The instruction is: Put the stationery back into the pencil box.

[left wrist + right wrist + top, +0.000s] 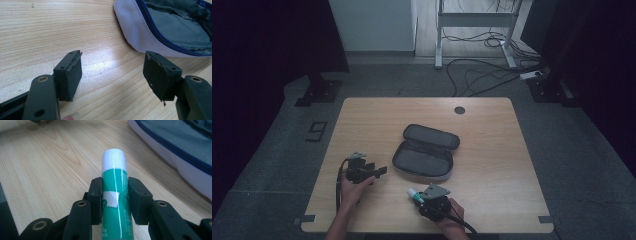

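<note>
A green glue stick with a white cap lies along the jaws of my right gripper, whose pads press on both its sides just above the table. From above, the glue stick pokes out to the left of the right gripper near the table's front edge. An open grey pencil case with a blue zip lies in the middle of the table. My left gripper rests to the left of the case, its jaws wide apart with nothing between them.
The wooden table has a round cable hole at the back. The pencil case lies just ahead and to the right of the left jaws. Cables and a desk frame lie on the floor beyond.
</note>
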Motion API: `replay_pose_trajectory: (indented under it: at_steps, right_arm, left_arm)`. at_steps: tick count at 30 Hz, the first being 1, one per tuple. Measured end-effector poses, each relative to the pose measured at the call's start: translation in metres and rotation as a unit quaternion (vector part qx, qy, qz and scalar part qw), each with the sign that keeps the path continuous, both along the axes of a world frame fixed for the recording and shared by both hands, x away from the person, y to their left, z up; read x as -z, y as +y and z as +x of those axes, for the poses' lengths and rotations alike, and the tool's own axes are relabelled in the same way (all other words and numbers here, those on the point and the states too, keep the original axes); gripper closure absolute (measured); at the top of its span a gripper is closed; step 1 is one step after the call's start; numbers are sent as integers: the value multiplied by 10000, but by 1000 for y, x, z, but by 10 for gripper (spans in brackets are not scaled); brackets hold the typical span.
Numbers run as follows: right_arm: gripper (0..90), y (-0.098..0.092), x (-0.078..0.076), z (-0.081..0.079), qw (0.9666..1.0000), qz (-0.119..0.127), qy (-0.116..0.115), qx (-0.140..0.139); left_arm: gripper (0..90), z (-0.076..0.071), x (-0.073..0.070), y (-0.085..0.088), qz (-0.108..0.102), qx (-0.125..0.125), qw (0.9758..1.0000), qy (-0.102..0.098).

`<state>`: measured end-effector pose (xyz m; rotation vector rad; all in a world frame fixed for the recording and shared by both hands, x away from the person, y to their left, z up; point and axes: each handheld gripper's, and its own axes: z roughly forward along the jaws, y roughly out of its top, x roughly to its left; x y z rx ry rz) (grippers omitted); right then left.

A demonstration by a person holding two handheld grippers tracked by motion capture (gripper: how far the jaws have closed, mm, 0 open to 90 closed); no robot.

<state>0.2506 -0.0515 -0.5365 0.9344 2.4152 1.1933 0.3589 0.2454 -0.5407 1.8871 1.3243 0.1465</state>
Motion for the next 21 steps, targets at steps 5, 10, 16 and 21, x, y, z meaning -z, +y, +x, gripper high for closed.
replay_pose_trajectory:
  at_steps: [5,10,16,21]
  right_arm:
    - [651,-2,-4,0,10000,63,-63,31]
    - [651,-4,-10,0,9998,132,-116,58]
    - [651,-9,-15,2,9996,188,-174,117]
    - [651,-12,-18,4,9993,239,-218,199]
  left_arm:
    - [314,0,0,0,1,6,10000,-3]
    - [314,0,0,0,5,7,10000,-5]
    - [314,0,0,0,2,14,10000,-2]
    - [314,0,0,0,-10,5,10000,-9]
